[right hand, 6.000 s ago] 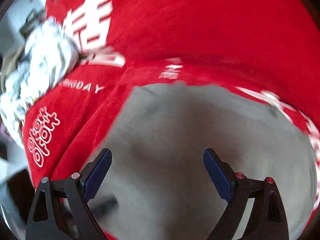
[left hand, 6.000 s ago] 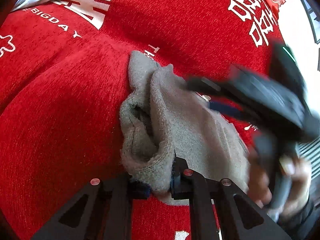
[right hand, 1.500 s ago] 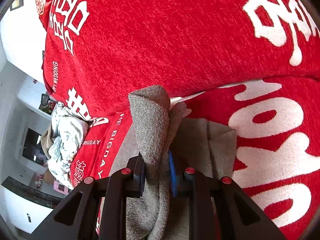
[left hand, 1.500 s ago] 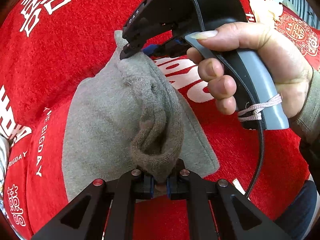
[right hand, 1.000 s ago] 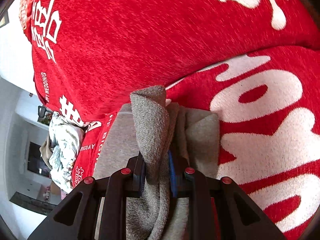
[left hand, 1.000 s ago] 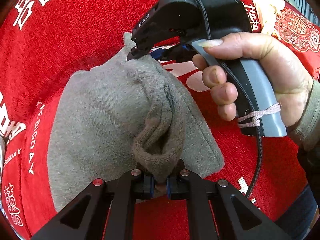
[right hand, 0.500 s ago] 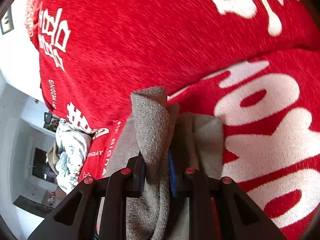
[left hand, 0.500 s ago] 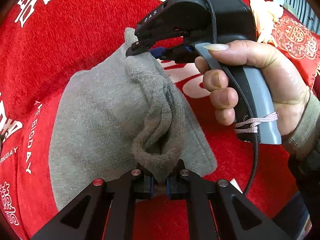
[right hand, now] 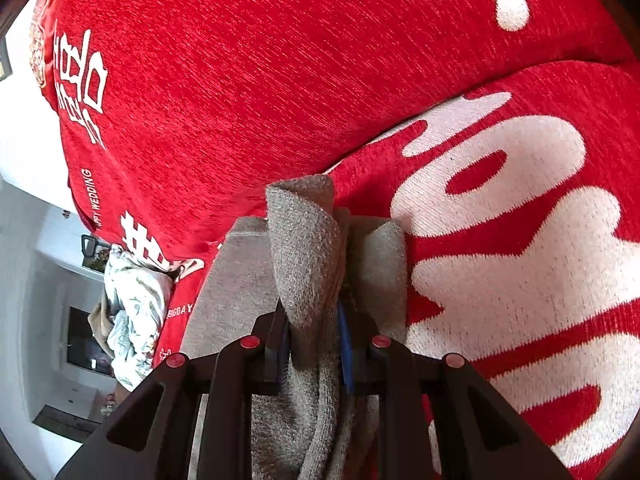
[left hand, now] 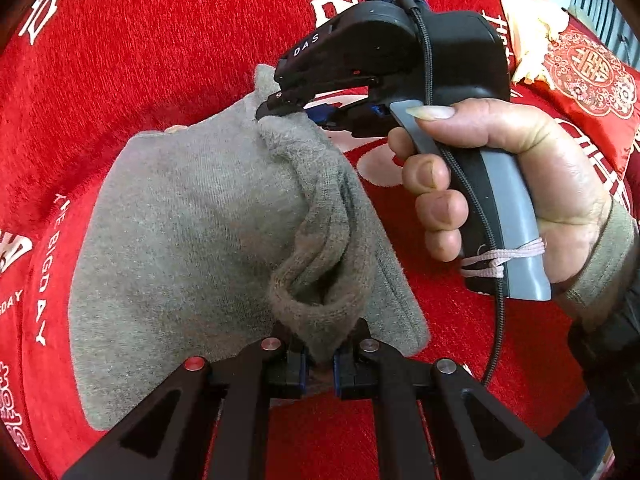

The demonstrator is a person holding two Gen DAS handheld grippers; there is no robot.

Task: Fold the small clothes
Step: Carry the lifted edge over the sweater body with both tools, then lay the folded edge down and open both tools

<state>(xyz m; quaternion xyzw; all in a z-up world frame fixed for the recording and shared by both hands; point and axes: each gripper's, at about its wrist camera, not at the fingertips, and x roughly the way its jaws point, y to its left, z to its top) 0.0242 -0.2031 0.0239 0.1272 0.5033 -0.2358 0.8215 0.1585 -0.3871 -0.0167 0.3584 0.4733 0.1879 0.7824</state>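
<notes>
A small grey knit garment [left hand: 192, 240] lies on a red sofa cover [left hand: 160, 60]. My left gripper [left hand: 320, 364] is shut on its near ribbed edge, which bunches up between the pads. My right gripper [left hand: 288, 108], held by a hand, is shut on the far end of the same ribbed edge. In the right wrist view the garment [right hand: 308, 248] stands folded between the shut right gripper [right hand: 314, 340]. The lifted edge stretches between both grippers over the flat part of the garment.
The red sofa cover [right hand: 240, 80] with white lettering fills both views. A crumpled pale cloth [right hand: 136, 312] lies at the sofa's end. A red embroidered cushion [left hand: 592, 76] and a cream cloth [left hand: 528, 28] lie at the far right.
Over the last seconds both grippers took hold of the garment's ribbed edge. In the last second they carried it slightly further across the flat part; both stay shut.
</notes>
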